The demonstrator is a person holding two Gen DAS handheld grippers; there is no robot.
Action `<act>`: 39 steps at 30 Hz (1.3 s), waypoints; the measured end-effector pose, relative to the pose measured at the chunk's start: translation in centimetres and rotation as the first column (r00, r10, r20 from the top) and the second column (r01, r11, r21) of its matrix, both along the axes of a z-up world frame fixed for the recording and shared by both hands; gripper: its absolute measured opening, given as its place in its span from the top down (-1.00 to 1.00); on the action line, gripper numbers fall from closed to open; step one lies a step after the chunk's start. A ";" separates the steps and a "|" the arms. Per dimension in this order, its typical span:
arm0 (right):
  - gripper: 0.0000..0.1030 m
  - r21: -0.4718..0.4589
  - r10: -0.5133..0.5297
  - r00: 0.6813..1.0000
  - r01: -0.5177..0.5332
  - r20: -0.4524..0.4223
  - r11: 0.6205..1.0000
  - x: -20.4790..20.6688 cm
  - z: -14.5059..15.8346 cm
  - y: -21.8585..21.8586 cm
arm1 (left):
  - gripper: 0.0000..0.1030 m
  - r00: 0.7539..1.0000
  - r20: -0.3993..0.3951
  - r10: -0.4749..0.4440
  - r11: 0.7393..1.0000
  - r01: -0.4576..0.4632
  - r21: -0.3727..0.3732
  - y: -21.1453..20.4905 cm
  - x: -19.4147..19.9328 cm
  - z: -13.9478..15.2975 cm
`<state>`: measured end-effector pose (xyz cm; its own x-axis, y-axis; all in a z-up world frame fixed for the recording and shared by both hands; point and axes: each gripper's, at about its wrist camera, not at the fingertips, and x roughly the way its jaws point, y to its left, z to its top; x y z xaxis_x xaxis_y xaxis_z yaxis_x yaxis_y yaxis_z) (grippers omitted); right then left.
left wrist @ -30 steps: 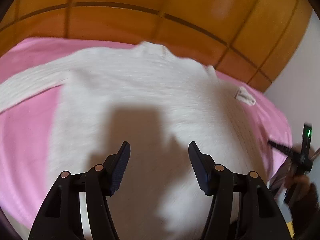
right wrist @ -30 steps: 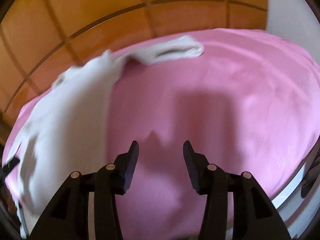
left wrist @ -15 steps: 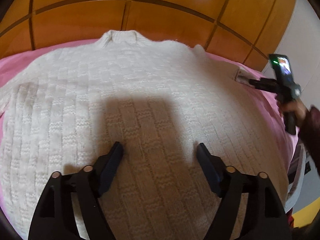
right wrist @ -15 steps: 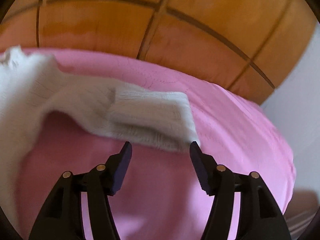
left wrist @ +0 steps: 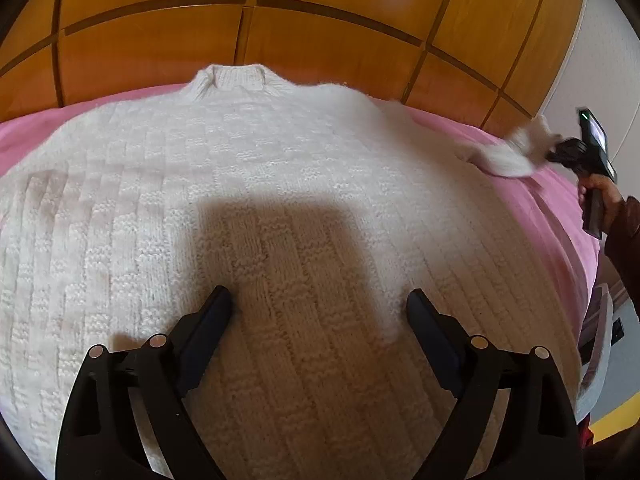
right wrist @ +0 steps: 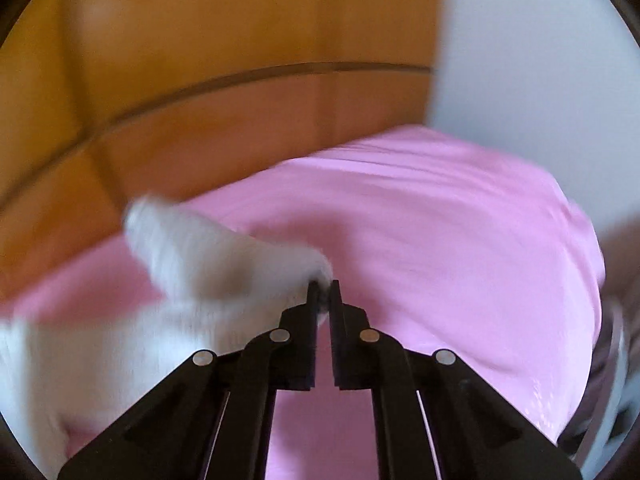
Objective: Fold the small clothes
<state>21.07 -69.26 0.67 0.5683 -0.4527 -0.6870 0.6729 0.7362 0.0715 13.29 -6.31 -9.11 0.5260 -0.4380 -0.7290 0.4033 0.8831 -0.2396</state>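
Observation:
A cream knitted sweater [left wrist: 280, 152] lies flat on the pink bed sheet [left wrist: 552, 208], its collar [left wrist: 232, 78] toward the headboard. My left gripper [left wrist: 318, 294] hovers low over the sweater's body. Its jaws are opening wide; the knit lies under them and the pads grip nothing. Far right in the left wrist view, my right gripper [left wrist: 554, 152] holds the sleeve end [left wrist: 504, 156] off the sheet. In the blurred right wrist view, the right gripper [right wrist: 323, 286] is shut on the sleeve cuff [right wrist: 208, 256], which trails off to the left.
A wooden panelled headboard [left wrist: 320, 40] runs along the far side of the bed. A white wall [right wrist: 540, 60] stands to the right. The pink sheet [right wrist: 440, 240] drops off at the bed's right edge. A person's hand [left wrist: 600, 192] grips the right tool.
My right gripper has shut on the sleeve cuff and swung with it, lifting it off the sheet. The left gripper's jaws have spread wider and it has settled over the sweater's body.

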 end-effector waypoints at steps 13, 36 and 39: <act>0.09 0.341 -0.091 0.994 0.063 0.067 0.938 -9.2 -4.7 -3.1 | -0.71 1.000 -0.029 0.012 1.000 -0.012 -0.012 0.2 0.4 0.4; 0.93 0.571 0.225 0.952 -0.305 0.208 0.762 2.1 -9.3 14.1 | -0.70 0.970 -0.013 0.241 0.971 -0.241 0.004 7.6 1.4 -0.5; 0.81 0.577 0.256 0.940 -0.342 0.228 0.742 2.0 -9.1 13.7 | -0.71 0.970 0.001 0.242 0.969 -0.241 0.046 7.0 1.4 -0.6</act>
<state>23.03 -55.60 -8.40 0.7034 0.2355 -0.6707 0.3790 0.6739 0.6342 14.72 0.69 -9.72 0.6086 -0.2648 -0.7480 0.1758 0.9642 -0.1984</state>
